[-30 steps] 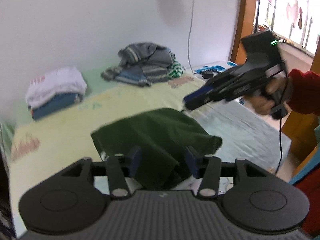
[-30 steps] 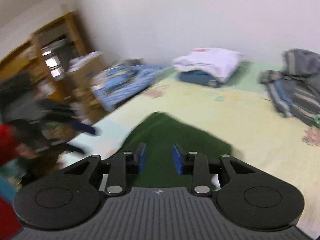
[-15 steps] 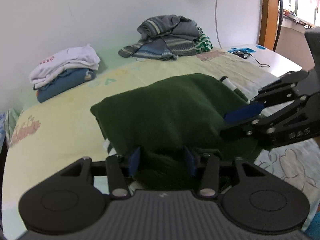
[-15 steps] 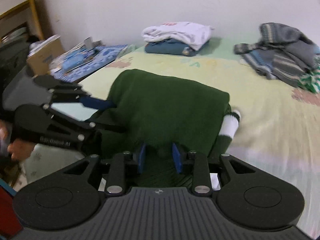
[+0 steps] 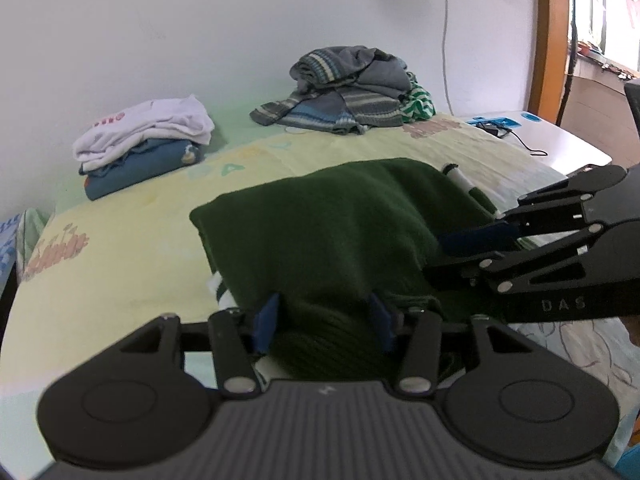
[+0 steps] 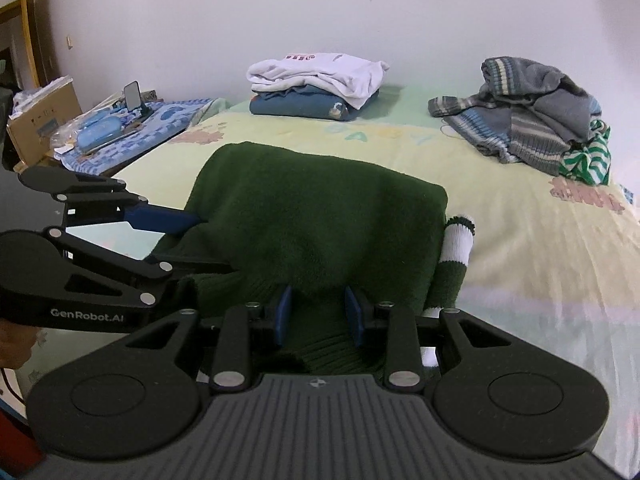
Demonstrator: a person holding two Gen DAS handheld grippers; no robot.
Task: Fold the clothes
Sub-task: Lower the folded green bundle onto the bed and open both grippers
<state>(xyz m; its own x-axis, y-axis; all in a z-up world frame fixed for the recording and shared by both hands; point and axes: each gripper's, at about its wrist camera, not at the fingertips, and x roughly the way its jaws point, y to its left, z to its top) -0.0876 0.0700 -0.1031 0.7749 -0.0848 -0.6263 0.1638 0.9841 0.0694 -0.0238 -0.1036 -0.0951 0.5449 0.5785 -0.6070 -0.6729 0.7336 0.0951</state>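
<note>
A dark green sweater (image 5: 340,220) lies folded on the yellow bed sheet (image 5: 120,260), its near ribbed edge bunched toward me. My left gripper (image 5: 324,320) has that edge between its blue pads; its jaws are opening slightly, and the pads still touch the fabric. My right gripper (image 6: 319,312) is shut on the same near edge of the sweater (image 6: 320,216), further right. Each gripper shows in the other's view: the right gripper (image 5: 438,258) and the left gripper (image 6: 200,240) both reach into the cloth. A white-striped cuff (image 6: 456,244) sticks out at the sweater's right side.
A folded stack (image 6: 316,80), white on blue, sits by the far wall. A heap of grey striped clothes (image 6: 528,108) lies at the far right. A cluttered side surface with a cardboard box (image 6: 40,120) borders the bed's left; a white table (image 5: 560,144) borders its right.
Both grippers came down with the green sweater, which hung in the air a second ago and now rests on the bed. Over the last half second little has moved.
</note>
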